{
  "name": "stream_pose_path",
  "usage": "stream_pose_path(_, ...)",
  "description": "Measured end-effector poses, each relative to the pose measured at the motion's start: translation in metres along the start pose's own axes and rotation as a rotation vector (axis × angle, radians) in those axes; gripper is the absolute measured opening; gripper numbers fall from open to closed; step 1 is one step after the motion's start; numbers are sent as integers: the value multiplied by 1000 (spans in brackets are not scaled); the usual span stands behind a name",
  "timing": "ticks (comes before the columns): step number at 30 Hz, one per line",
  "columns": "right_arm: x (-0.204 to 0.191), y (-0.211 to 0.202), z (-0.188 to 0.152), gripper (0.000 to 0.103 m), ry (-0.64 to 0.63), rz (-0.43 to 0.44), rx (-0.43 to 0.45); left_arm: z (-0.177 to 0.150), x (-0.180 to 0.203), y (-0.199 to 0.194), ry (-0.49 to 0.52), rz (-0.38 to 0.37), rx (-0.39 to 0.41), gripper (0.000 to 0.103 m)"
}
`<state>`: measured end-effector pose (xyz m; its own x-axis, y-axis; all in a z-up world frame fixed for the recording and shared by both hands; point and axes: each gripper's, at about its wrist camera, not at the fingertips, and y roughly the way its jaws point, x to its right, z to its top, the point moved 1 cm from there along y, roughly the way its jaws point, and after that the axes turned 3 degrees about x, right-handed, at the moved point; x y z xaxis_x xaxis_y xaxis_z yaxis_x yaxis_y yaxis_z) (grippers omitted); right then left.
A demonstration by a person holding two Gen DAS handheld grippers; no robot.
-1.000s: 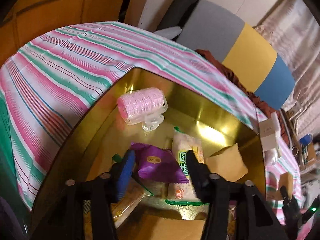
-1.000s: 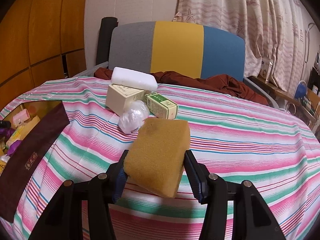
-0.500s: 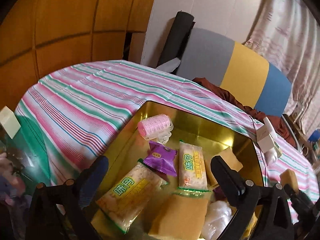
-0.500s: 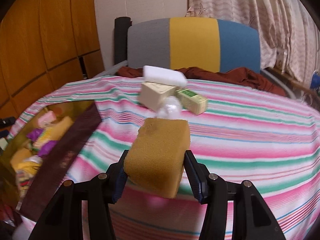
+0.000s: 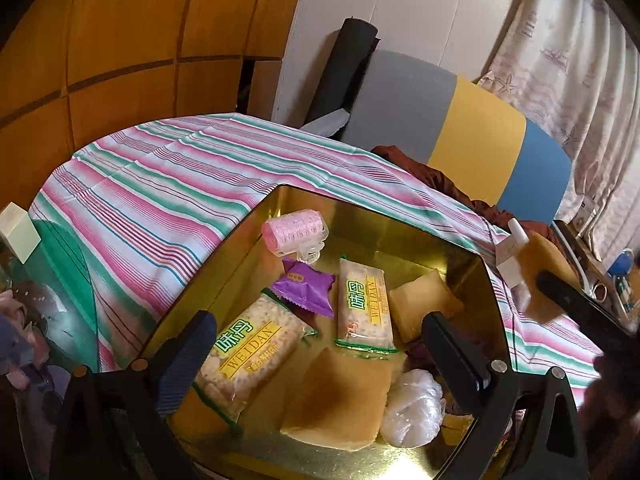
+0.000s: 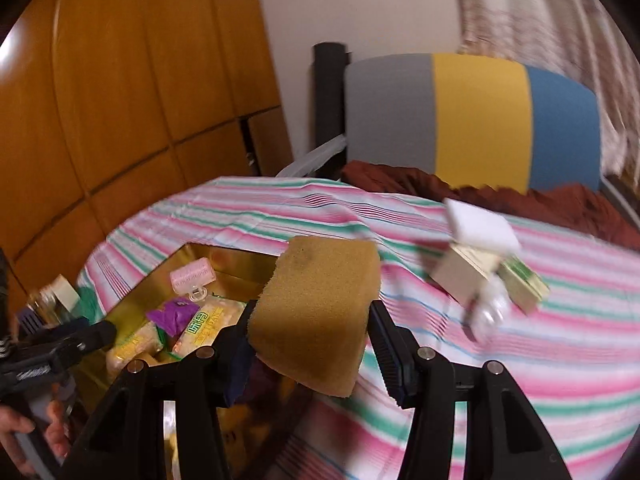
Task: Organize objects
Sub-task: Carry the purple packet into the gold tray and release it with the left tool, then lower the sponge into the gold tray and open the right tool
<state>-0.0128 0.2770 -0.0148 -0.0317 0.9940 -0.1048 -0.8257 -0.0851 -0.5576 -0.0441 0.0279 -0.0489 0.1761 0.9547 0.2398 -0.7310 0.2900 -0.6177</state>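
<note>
Right wrist view: sponge (image 6: 316, 316) stands tilted, long axis leaning away, clenched in the right hand-held gripper (image 6: 312, 344); left hand-held gripper (image 5: 316, 364) gapes empty over the box (image 5: 400, 236).

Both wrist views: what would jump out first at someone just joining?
The right gripper holds a tan sponge up near the gold box. The left gripper stands wide open above the box, which holds snack packets and a pink hair roller.

Tan sponge (image 6: 316, 312) above gold tin (image 6: 176, 258)
</note>
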Motion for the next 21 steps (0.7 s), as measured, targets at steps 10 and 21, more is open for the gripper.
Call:
stream_pose_path(10, -24, 70, 6, 57, -143, -17, -175, -1, -4, 1, -40, -6, -19, 103)
stream_pose_path(21, -18, 28, 1, 75, -128, -41, -83, -5, 1, 1, -31, -19, -28, 103)
